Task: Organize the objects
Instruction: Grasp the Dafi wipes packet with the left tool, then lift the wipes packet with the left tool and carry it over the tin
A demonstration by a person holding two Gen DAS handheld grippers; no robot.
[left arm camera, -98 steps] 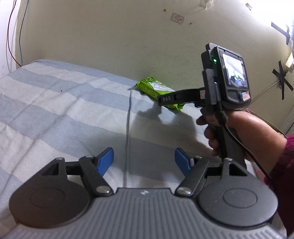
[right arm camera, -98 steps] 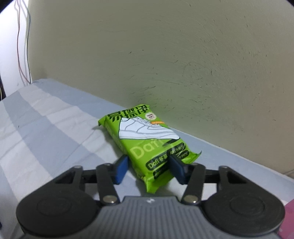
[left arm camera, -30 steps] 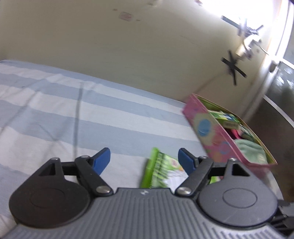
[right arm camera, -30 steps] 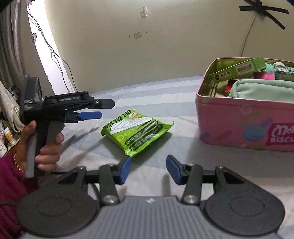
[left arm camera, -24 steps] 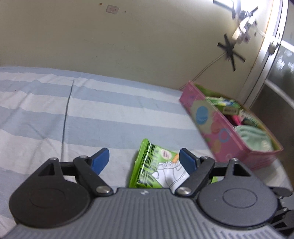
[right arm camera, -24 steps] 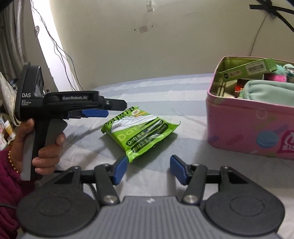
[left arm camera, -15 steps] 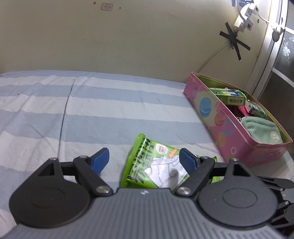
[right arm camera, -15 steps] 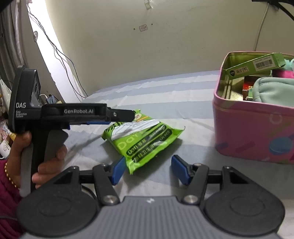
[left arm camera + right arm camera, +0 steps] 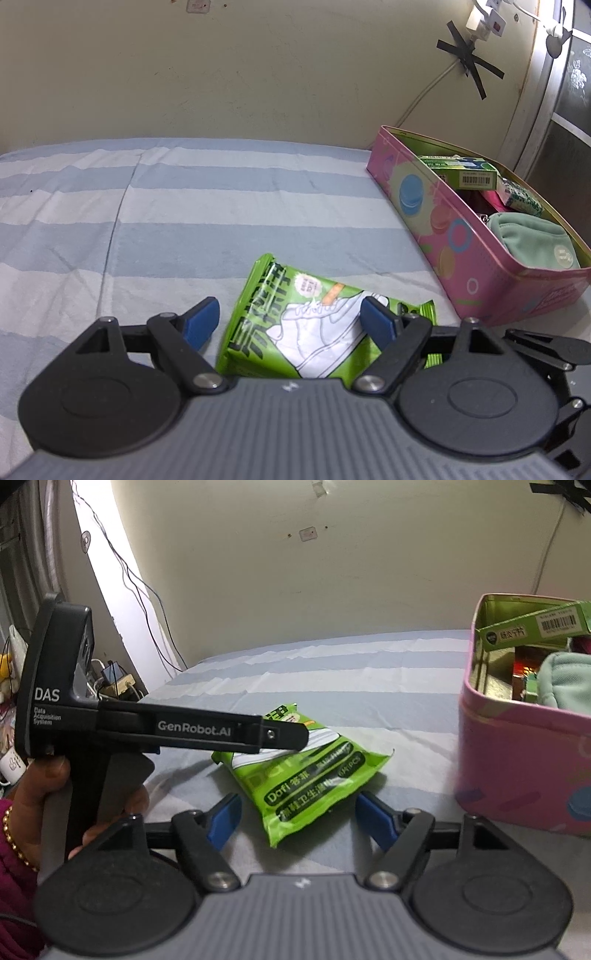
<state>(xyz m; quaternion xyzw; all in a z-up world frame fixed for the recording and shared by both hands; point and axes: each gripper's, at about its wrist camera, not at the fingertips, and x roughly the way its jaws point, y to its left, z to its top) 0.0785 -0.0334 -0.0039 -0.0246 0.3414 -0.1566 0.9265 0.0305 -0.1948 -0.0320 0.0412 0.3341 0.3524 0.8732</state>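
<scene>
— The green wipes packet (image 9: 295, 332), where does it lie?
— Flat on the blue-and-white striped bedsheet (image 9: 221, 206), left of the pink tin (image 9: 443, 236), which sits near the cream wall (image 9: 258, 74).
— Textures?
— Glossy crinkled plastic printed with a white shoe; soft wrinkled cloth; smooth metal tin holding a mint fabric pouch (image 9: 535, 240).
— The grippers?
— The left gripper (image 9: 291, 321) spreads wide over the packet; the right gripper (image 9: 299, 819) gapes too, gripping nothing.

I read "DAS Data Acquisition System" and "GenRobot.AI" on the left gripper (image 9: 284, 738), and "Dofi" on the green packet (image 9: 314, 775) ahead between my right gripper's fingers.
</scene>
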